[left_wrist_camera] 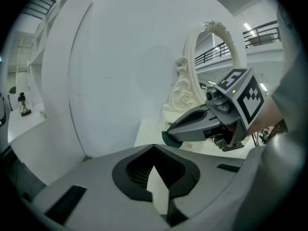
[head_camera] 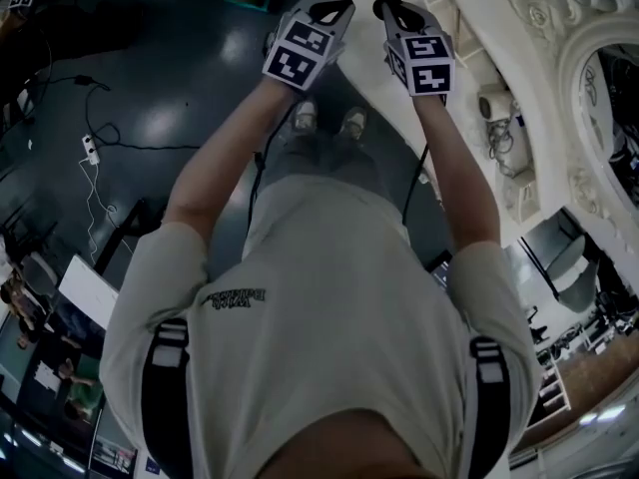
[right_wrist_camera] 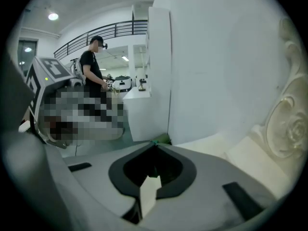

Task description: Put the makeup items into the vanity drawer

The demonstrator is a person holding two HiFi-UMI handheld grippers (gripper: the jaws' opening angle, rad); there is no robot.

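Both grippers are held up side by side in front of the person, over the dark floor beside the white vanity top [head_camera: 469, 88]. My left gripper [head_camera: 332, 10] is shut, its jaw tips meeting with nothing between them [left_wrist_camera: 154, 146]. My right gripper [head_camera: 389, 8] is shut and empty too [right_wrist_camera: 155, 145]; in the left gripper view it points left with its green-tipped jaws closed [left_wrist_camera: 167, 136]. The ornate white mirror frame [head_camera: 559, 28] stands on the vanity. A few small items [head_camera: 496, 116] lie on the vanity top, too small to identify. No drawer shows.
A white wall panel [left_wrist_camera: 120, 71] fills the space ahead of the grippers. Cables and a power strip [head_camera: 92, 148] lie on the dark floor. A person in black [right_wrist_camera: 92, 66] stands by a white counter [right_wrist_camera: 137, 112] in the background.
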